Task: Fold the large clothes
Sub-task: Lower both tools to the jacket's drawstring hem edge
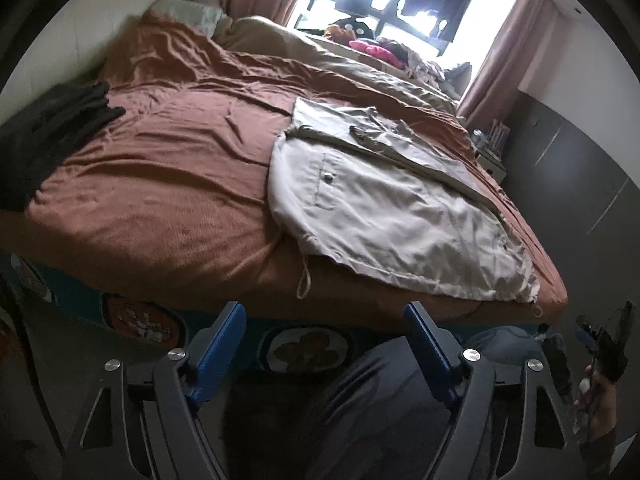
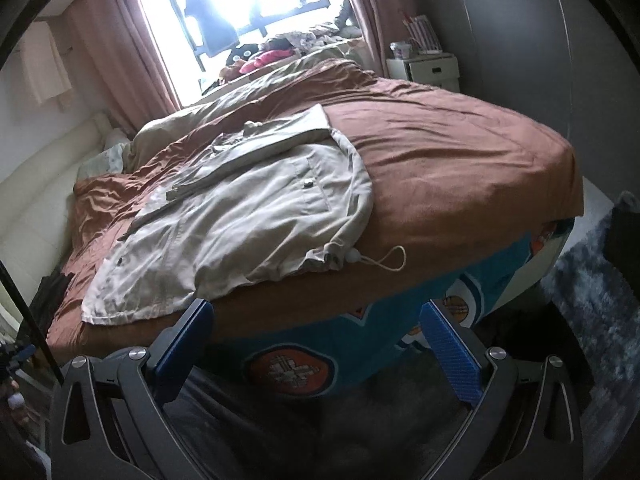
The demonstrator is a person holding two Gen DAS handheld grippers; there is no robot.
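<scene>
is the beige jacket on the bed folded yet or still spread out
Partly folded: the beige jacket lies flat on the bed, one flap turned over its upper part.

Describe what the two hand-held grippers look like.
The left hand-held gripper and the right hand-held gripper look alike: dark grey frames with triangular cut-outs, round silver pivot bolts, and two flat blue finger pads each; the right one's pads show a fine ribbed texture. No cables show.

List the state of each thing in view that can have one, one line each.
Beige cotton jacket: spread flat on the bed, not yet folded, hem at the near edge.
White drawstring cord: loose, looped on the cover.
Rust-brown bed cover: wrinkled.
Black garment: crumpled at the bed's far side.
Pink curtains: drawn open.
Left gripper: open, empty.
Right gripper: open, empty.
</scene>
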